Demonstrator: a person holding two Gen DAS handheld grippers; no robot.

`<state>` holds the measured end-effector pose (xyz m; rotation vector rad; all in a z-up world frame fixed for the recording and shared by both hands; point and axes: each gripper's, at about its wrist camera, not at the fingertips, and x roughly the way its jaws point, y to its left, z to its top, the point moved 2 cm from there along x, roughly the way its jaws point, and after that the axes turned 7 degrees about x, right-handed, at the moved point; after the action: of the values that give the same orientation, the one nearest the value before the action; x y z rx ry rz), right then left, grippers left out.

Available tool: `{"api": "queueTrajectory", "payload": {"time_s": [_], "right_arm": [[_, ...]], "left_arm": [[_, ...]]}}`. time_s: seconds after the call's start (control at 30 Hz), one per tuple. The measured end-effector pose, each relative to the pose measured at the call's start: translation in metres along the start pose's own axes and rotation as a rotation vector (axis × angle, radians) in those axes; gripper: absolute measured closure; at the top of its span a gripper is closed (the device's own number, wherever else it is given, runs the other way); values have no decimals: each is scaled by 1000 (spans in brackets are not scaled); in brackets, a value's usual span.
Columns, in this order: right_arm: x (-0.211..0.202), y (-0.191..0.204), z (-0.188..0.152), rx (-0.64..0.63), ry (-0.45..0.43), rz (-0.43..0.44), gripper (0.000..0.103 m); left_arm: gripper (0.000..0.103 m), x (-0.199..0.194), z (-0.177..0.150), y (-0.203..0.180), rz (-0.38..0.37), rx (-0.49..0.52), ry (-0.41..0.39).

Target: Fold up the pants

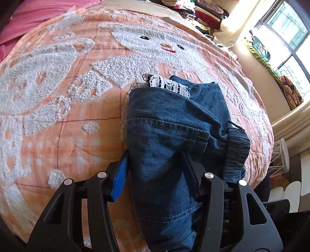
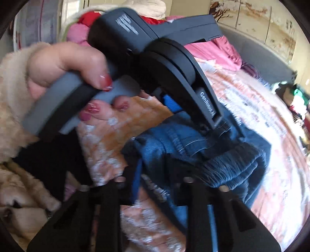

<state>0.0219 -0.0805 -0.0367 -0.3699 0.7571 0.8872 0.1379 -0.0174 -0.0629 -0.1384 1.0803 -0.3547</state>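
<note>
Left wrist view looks down the left tool (image 1: 155,164) at a folded bundle of blue denim pants (image 1: 168,135) lying on a bed under an orange quilt (image 1: 64,120) tufted with a white bear pattern. The near end of the bundle sits between this tool's fingers, the blue pad (image 1: 119,180) just beside the left edge of the denim and the dark finger on the other side sunk into a crease; whether the pads truly press or merely flank the cloth I cannot tell. White lace trim (image 1: 168,85) peeks from the far end of the fold, and the ribbed dark waistband (image 1: 236,147) bulges at the right. The straddling hold suggests the bundle is being gathered for a further fold or tidied into shape. Right wrist view, blurred, adds what the first cannot: the person's hand (image 2: 64,77) in a fluffy cream sleeve (image 2: 11,100) squeezing the grey handle of the left tool, whose jaw end dips into the denim. It also shows the right tool (image 2: 153,170), its fingers drawn close together, clenched on a fold of the pants near the waistband. Piled clothes (image 1: 203,13) lie beyond the bed.
</note>
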Motion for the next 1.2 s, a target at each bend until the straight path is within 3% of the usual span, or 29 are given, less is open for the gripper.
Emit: {"api": "queueTrajectory", "payload": {"time_s": [0.27,0.53,0.67,1.2], "right_arm": [[5,-3,-23,56,58,63,89],[-11,-9,-24,139,24,66,86],[-25,-10,-21,188,-4,61,71],[-78,-45,-22,389,-140,-20,42]], "left_arm": [[57,8,3,1,1,-4,2],[57,-1,1,-8,40,14,-27],[57,-9,-1,-13,57,24,-45],[50,-42,-9,-28,35,27,-116]]}}
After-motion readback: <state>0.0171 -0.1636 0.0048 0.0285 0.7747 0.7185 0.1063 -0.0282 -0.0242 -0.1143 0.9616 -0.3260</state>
